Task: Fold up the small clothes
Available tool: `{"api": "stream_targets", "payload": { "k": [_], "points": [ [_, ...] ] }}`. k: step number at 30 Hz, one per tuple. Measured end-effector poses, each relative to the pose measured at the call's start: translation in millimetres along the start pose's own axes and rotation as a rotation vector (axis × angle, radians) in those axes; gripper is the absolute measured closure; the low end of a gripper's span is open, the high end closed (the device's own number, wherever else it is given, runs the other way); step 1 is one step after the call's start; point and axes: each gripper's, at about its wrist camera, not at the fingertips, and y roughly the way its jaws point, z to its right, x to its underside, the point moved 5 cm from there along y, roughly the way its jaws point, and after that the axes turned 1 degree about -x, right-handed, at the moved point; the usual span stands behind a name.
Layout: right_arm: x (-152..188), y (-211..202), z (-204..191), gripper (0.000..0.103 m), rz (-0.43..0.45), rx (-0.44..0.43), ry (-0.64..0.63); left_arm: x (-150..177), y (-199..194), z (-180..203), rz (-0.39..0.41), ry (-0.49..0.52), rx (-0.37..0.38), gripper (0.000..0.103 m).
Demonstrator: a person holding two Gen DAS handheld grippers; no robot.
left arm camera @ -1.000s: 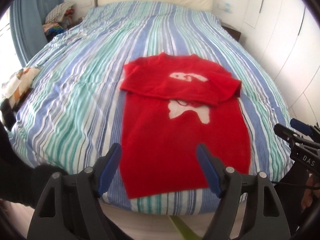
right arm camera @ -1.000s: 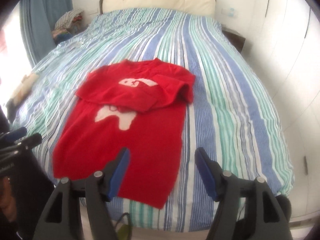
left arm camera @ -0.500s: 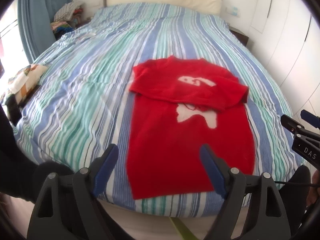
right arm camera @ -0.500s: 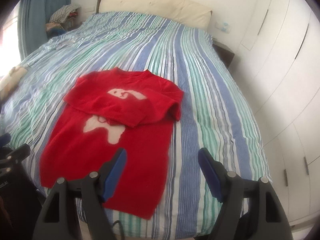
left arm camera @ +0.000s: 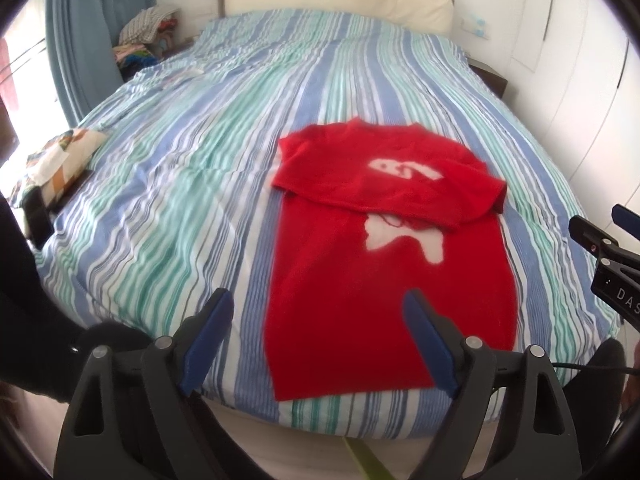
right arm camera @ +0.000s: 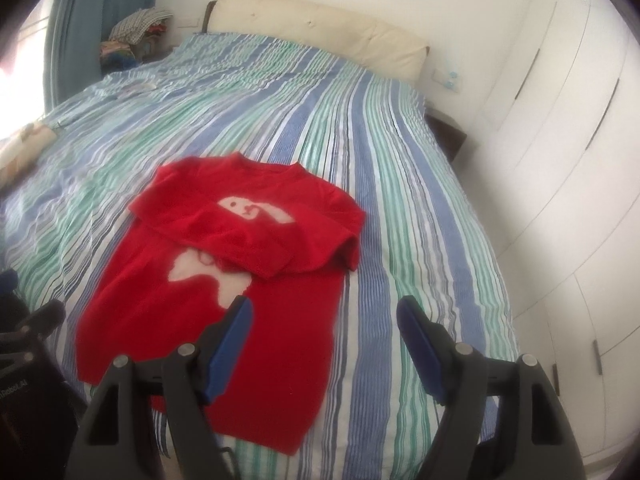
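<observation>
A small red sweater (left arm camera: 384, 264) with a white print lies flat on the striped bed, its sleeves folded across the chest and its hem toward me. It also shows in the right wrist view (right arm camera: 224, 292). My left gripper (left arm camera: 318, 340) is open and empty, held above the sweater's near left hem corner. My right gripper (right arm camera: 324, 344) is open and empty, above the sweater's near right edge. The right gripper also shows at the right edge of the left wrist view (left arm camera: 600, 252).
The bed (left arm camera: 192, 184) has a blue, green and white striped cover and a cream headboard (left arm camera: 340, 0). A patterned cushion (left arm camera: 60, 160) lies at the left edge. A clothes pile (left arm camera: 144, 36) sits by the blue curtain. White wardrobe doors (right arm camera: 568, 184) stand on the right.
Both grippers have drawn back and risen a little from the bed, and the right one has swung its view to the right. The sweater has not moved.
</observation>
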Motion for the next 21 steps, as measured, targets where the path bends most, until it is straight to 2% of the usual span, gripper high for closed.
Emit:
{"api": "stream_targets", "payload": {
  "k": [21],
  "points": [
    [-7.6,-9.4,-1.8,0.029,0.02,0.006,0.0,-9.8,4.6,9.9,0.001,0.028,-0.01,0.013]
  ]
}}
